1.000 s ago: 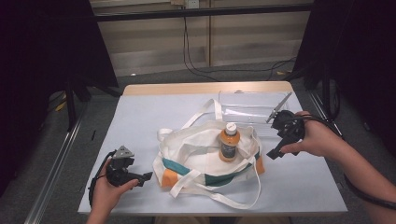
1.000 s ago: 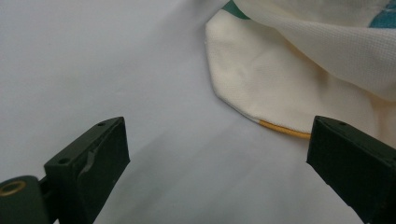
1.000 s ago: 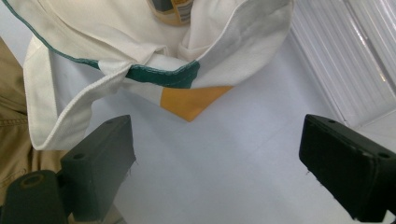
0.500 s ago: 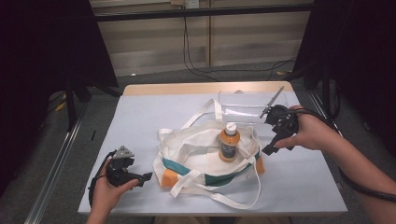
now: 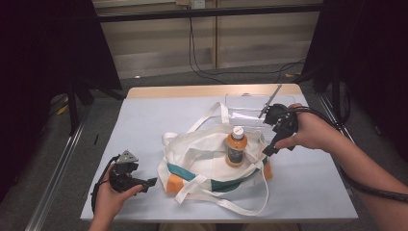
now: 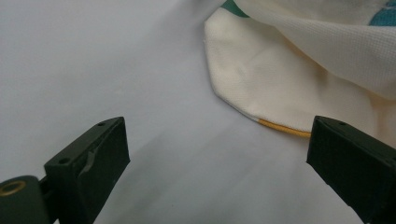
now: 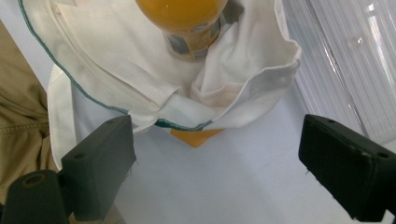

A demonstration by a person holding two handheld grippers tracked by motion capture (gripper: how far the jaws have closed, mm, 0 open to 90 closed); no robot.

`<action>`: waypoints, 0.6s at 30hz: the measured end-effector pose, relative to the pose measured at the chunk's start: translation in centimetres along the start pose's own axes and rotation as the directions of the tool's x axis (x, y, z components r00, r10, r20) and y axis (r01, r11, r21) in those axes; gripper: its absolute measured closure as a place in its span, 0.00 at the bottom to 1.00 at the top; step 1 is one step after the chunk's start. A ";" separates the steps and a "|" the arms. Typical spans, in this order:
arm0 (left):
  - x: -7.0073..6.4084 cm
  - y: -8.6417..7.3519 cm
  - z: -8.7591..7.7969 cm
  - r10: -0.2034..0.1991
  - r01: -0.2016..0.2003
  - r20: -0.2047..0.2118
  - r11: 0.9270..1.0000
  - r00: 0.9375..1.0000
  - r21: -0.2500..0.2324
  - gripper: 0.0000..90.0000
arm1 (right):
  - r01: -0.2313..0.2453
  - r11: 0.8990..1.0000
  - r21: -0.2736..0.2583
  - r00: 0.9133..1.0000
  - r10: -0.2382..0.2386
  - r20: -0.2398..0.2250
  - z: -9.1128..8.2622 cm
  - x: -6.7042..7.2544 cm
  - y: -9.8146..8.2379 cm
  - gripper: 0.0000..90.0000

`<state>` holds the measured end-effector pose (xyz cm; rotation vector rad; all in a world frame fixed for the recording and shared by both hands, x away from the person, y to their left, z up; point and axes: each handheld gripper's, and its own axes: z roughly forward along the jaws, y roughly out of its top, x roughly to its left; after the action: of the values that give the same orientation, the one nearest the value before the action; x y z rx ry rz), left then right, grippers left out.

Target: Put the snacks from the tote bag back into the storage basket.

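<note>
Right gripper (image 5: 270, 147) hovering with jaws wide apart, clasping nothing, just beside the tote bag's (image 5: 202, 166) right edge. Orange bottle (image 5: 236, 147) upright on the bag at mid-table. Left gripper (image 5: 150, 182) likewise agape, near the bag's left corner.

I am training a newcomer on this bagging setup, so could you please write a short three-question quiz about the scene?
1. True or false: the orange bottle stands upright on the white tote bag.
2. Which gripper is nearer the bottle: A) the left gripper or B) the right gripper?
3. Fill in: behind the bag lies a clear plastic ____.

Key: 1 true. 2 B; its jaws stand open, empty, beside the bag's edge. 3 tray; the left gripper's jaws are open too, over the bare table.
</note>
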<state>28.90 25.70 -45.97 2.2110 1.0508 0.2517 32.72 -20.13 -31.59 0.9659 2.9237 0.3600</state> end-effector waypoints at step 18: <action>0.2 0.1 -0.2 0.007 -0.007 0.019 1.000 1.000 0.027 0.06 | 0.044 0.999 0.016 0.999 -0.044 -0.002 0.5 0.9 3.2 0.12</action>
<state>28.99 25.90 -45.79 2.2374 1.0421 0.2200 33.91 -16.97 -31.32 0.9024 2.9485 0.3354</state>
